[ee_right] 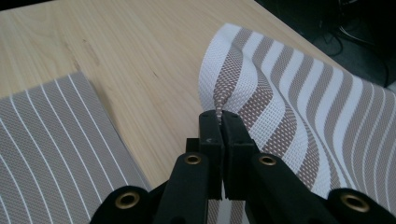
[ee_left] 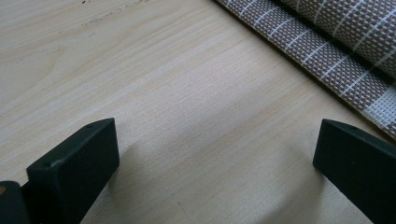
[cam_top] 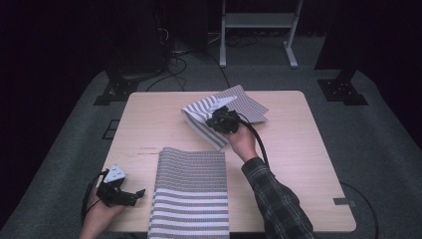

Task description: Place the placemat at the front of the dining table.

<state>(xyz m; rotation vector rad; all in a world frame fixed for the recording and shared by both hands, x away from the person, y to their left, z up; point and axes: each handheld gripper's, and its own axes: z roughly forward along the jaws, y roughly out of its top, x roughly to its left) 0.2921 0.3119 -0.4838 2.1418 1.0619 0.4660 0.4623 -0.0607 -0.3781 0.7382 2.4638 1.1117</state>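
Striped woven placemat (ee_right: 299,116) at the far middle of the counter (cam_top: 149,119), one edge pinched and lifted so that the weave buckles into a fold. The right tool (cam_top: 222,121) is clamped on that edge, its jaws pressed together with the mat between them; in the right tool's view the grip sits close to the mat's border. The rest of the mat trails on the counter and overlaps a second, finer-lined placemat (cam_top: 249,107) lying just beyond it to the right. A third mat, the folded placemat (cam_top: 191,194), lies at the near middle, its near end hanging over the counter's edge. The left tool (cam_top: 130,195) rests at the near left, jaws wide apart with nothing between them, just beside the folded placemat.

Likely faults from here: the narrow bite on a stiff, springy weave may slip as the mat rises, dropping it askew. The trailing part may drag the placemat it overlaps out of place. A fold carried over with one hand alone may land crooked, since the idle left tool pins no corner.
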